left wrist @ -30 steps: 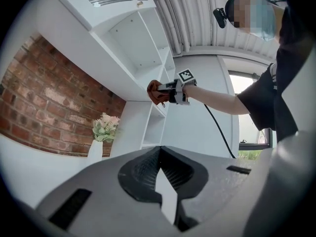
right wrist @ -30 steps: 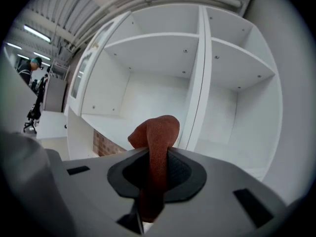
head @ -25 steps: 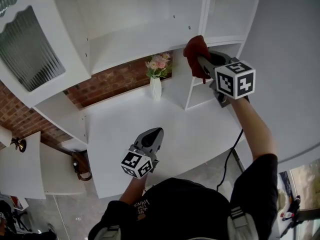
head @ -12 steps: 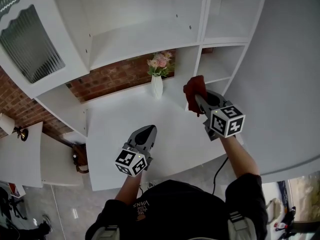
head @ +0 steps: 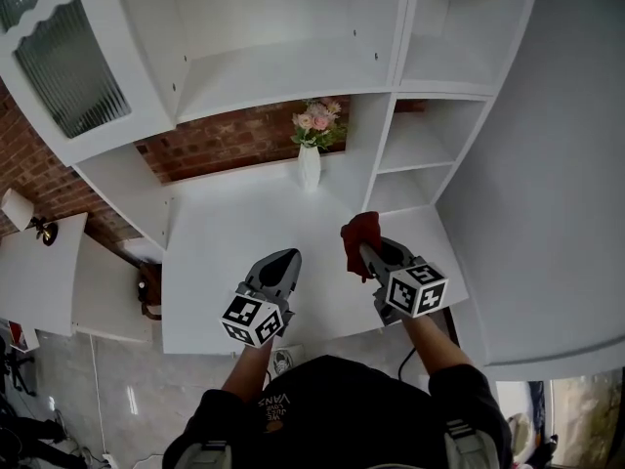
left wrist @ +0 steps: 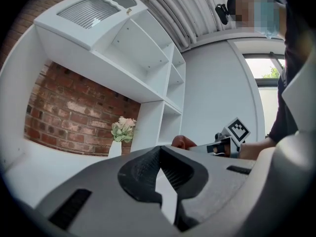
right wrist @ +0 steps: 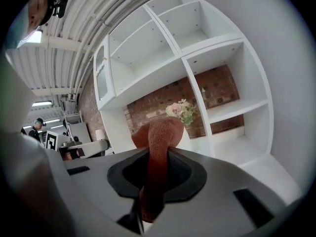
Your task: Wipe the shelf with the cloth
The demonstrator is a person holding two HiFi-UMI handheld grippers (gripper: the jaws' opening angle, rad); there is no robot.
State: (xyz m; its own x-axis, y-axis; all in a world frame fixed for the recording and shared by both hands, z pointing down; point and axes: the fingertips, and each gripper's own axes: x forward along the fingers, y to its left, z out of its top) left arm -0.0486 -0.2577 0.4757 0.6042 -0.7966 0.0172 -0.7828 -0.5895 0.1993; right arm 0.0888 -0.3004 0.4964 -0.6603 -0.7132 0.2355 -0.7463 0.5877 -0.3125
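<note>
Cloth [head: 359, 233], red, sits bunched at the tips of the right gripper [head: 364, 252] in the head view, above the desk [head: 225, 252]. The shelf [head: 405, 154] lies well ahead of those jaws, untouched. I judge that a wide sweep up there could knock the vase [head: 309, 167], which stands ahead and to the left of the jaws. Both forearms are drawn in near the body, with the grippers side by side and pointing forward. In the left gripper view, the left gripper [left wrist: 159, 154] has its jaws together on nothing, so it steadies nothing. In the right gripper view, the jaws pinch only a narrow fold of the cloth, and the bulk bulges beyond the tips. Hard rubbing might drag it free.
</note>
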